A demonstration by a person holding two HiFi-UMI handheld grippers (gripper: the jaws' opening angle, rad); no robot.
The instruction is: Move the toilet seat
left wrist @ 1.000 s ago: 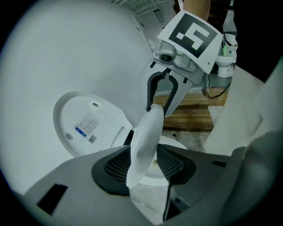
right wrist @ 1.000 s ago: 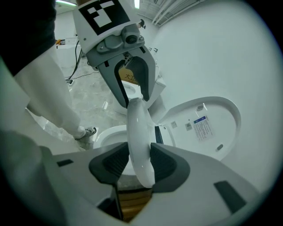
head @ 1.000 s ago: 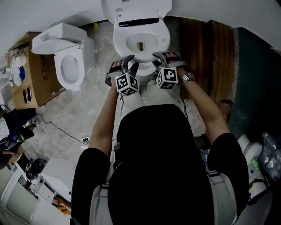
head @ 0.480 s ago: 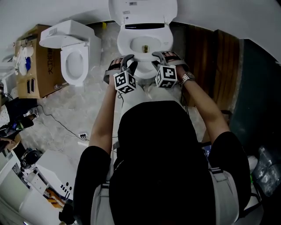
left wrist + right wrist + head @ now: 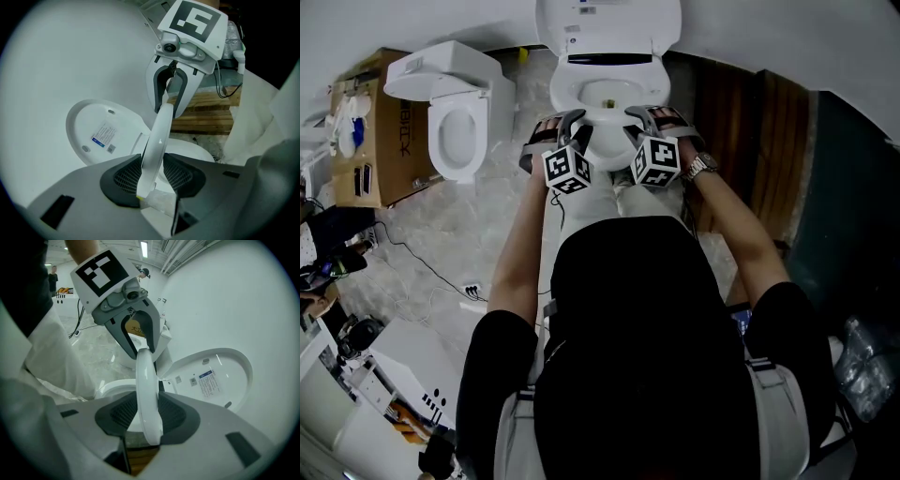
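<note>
Left gripper (image 5: 154, 176) grips the toilet seat (image 5: 158, 136). Its pads sit on either face of the white ring at the front edge, left of centre, and the jaws have just been closing onto it. The left gripper view shows the ring edge-on, running from these jaws to the other gripper.

Right gripper (image 5: 149, 413) clamps the same ring at the front edge, right of centre. The seat fills the gap between its pads, and those jaws have also just tightened a little. The two grippers sit side by side, close together, over the front rim of the toilet bowl (image 5: 602, 94).

The lid (image 5: 609, 23) stands open at the back edge of the bowl, label side facing the person.

Elsewhere, left to right across the floor:
- cardboard box (image 5: 380, 141) at the far left edge
- second toilet (image 5: 455, 131) just beside the box (not part of the job, by the look of it)
- wooden pallet (image 5: 750, 141) to the right of the bowl

Step in hand, as judged: a two-handed hold on the seat's front, with the swing about the rear hinge barely begun. The front looks tipped up off the rim, though by how much is hard to tell.

The next move likely calls for both grippers to travel together along the hinge's arc toward the lid. The pinch should stay even on both sides (uneven pull would twist the ring) and ease off only once the seat rests against something.
</note>
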